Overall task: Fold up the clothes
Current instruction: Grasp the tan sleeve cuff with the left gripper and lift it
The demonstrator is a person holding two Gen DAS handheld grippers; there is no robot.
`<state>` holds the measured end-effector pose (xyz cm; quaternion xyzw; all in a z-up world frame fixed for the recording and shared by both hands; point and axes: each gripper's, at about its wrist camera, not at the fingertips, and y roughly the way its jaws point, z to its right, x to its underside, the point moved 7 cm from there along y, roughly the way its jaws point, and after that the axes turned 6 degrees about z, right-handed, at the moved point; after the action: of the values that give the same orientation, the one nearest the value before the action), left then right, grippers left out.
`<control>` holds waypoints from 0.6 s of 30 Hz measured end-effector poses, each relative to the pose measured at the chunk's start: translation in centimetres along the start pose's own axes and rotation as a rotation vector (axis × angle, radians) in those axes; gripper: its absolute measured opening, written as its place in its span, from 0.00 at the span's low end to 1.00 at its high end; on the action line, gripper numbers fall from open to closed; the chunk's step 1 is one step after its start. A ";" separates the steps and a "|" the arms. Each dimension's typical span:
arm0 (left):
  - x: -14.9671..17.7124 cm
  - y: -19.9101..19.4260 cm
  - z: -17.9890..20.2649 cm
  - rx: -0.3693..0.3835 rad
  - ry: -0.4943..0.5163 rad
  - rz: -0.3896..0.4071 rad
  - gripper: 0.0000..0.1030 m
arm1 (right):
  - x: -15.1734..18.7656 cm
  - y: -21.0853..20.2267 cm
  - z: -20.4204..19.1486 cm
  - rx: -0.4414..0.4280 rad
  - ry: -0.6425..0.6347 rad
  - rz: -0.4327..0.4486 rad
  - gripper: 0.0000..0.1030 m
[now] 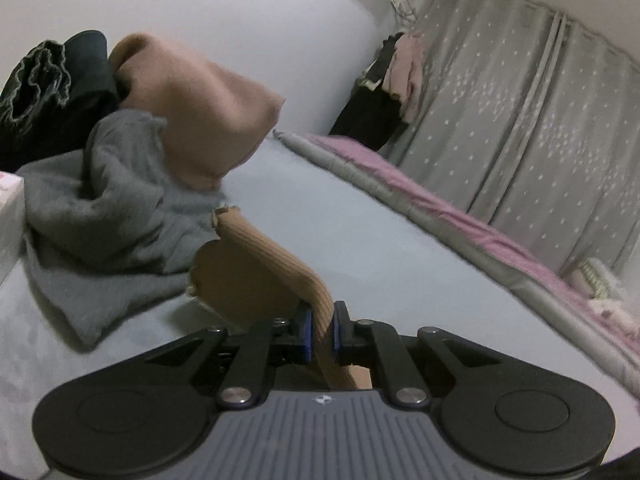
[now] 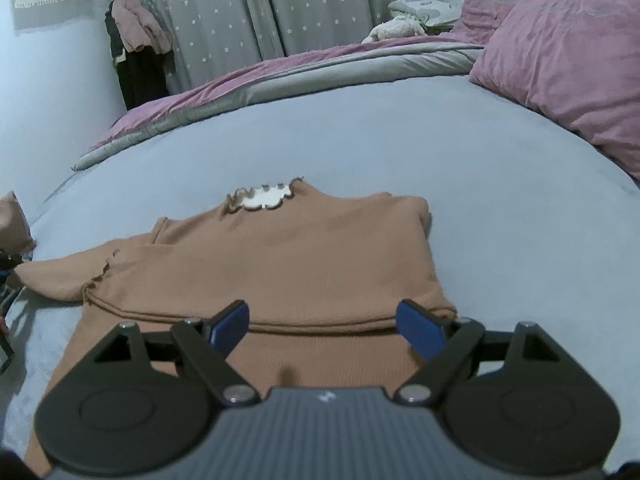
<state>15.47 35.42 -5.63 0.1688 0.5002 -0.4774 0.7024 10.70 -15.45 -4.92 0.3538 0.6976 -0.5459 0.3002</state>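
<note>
A tan ribbed sweater [image 2: 296,260] lies flat on the pale blue bed [image 2: 400,152], its frilled neck with a white label pointing away from me. Its right side is folded in; the left sleeve [image 2: 52,280] stretches out to the left. In the left wrist view my left gripper [image 1: 322,330] is shut on that tan sleeve [image 1: 256,264], whose ruffled cuff stands up in front of the fingers. My right gripper [image 2: 322,322] hovers open over the sweater's lower part, with nothing between its blue pads.
A pile of clothes sits at the left of the bed: a grey sweater [image 1: 116,192], a tan garment [image 1: 200,108] and dark clothes [image 1: 48,84]. A pink and grey duvet [image 2: 248,80] lines the far edge, a pink pillow [image 2: 568,60] lies right, and starred curtains [image 2: 280,4] hang behind.
</note>
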 end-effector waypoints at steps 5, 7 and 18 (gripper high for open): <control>-1.8 -1.1 1.8 0.050 0.001 0.039 0.08 | -0.5 -0.5 0.2 -0.008 0.021 0.017 0.82; -2.7 -1.6 2.9 0.080 0.001 0.055 0.08 | -0.8 -0.6 0.3 -0.011 0.032 0.025 0.82; -6.0 -5.9 11.6 0.290 0.061 0.111 0.08 | -2.1 -1.7 1.1 -0.027 0.092 0.071 0.82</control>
<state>16.56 27.28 6.05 0.3103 0.4371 -0.4997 0.6804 10.54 -17.10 -2.50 0.3988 0.7050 -0.5087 0.2916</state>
